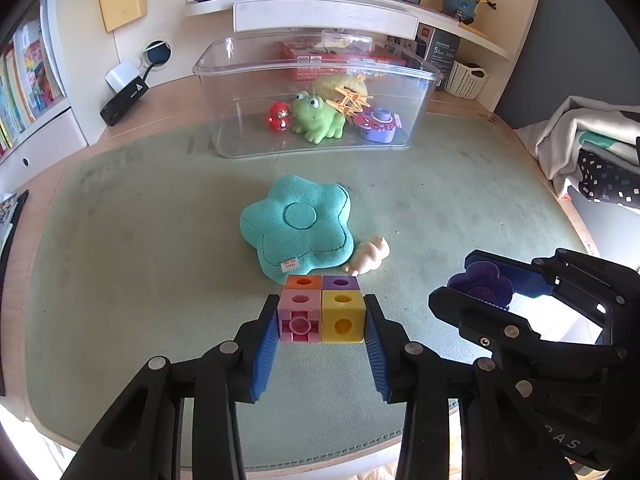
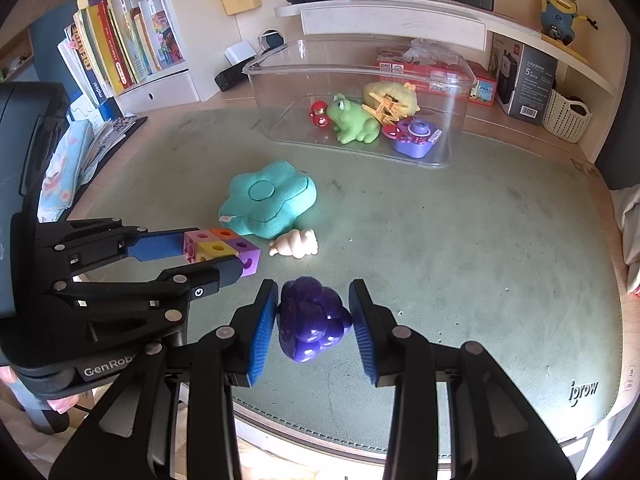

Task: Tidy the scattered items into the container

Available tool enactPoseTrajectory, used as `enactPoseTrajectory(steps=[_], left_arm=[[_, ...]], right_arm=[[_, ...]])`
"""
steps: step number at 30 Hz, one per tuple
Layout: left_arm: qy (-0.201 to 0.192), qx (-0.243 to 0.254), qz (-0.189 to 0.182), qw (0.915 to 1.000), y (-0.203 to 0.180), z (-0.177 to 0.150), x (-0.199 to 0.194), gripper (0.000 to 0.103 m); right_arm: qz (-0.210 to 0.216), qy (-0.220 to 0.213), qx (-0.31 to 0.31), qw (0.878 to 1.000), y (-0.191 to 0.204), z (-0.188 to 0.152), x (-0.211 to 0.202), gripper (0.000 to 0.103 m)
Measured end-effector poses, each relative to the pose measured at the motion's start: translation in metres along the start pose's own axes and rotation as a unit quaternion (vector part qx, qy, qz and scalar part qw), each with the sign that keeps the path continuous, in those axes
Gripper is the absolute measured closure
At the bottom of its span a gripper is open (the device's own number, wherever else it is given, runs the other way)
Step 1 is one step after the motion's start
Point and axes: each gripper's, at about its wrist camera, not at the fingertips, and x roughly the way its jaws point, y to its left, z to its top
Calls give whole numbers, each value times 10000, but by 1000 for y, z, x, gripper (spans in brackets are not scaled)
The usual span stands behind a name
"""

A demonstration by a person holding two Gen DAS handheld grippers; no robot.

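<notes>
Midway through the tidy-up: the left gripper (image 1: pixel 322 320) pinches a block of colored cubes (image 1: pixel 322 309) and the right gripper (image 2: pixel 313 316) a purple toy grape bunch (image 2: pixel 312 320), while the clear container (image 1: pixel 316 64) (already holding several toys) awaits; a teal cushion (image 1: pixel 298 226) and cream figurine (image 1: pixel 370 254) lie on the mat.

Glossy plastic grapes (image 2: pixel 312 320) (matt mat (image 2: pixel 460 240))

A daylit wooden desk (image 1: pixel 132 120) under a green mat (image 2: pixel 480 240), with bookshelf (image 2: pixel 128 48) behind.
</notes>
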Motion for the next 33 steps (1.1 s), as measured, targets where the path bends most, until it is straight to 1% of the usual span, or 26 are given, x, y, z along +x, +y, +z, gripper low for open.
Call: enactPoseTrajectory(steps=[4,15,19,22,25,26,29,33], left_arm=[[-166,-10,64,9998,1,6,-8,67],[-417,72,132,9990,-2,17,-21,67],[-553,80,187,9983,-2,20,-28,67],[-660,84,191,9976,-2,21,-35,67],[-826,118,262,9962,-3,24,-43,67],[-859,139,261,9959,-3,25,-44,67],[-830,157,267,9961,-3,29,-41,67],[-734,23,135,9972,-1,32,-32,67]], right_arm=[[-22,-172,-1,9999,0,8,-8,69],[-1,-529,-87,9986,7,25,-25,69],[18,-600,-77,9982,8,28,-28,69],[-58,-674,-111,9977,9,31,-30,69],[-34,-754,-133,9971,10,34,-32,71],[-11,-783,-134,9968,10,35,-33,73],[-4,-797,-238,9965,14,38,-32,85],[15,-691,-178,9975,10,39,-26,86]])
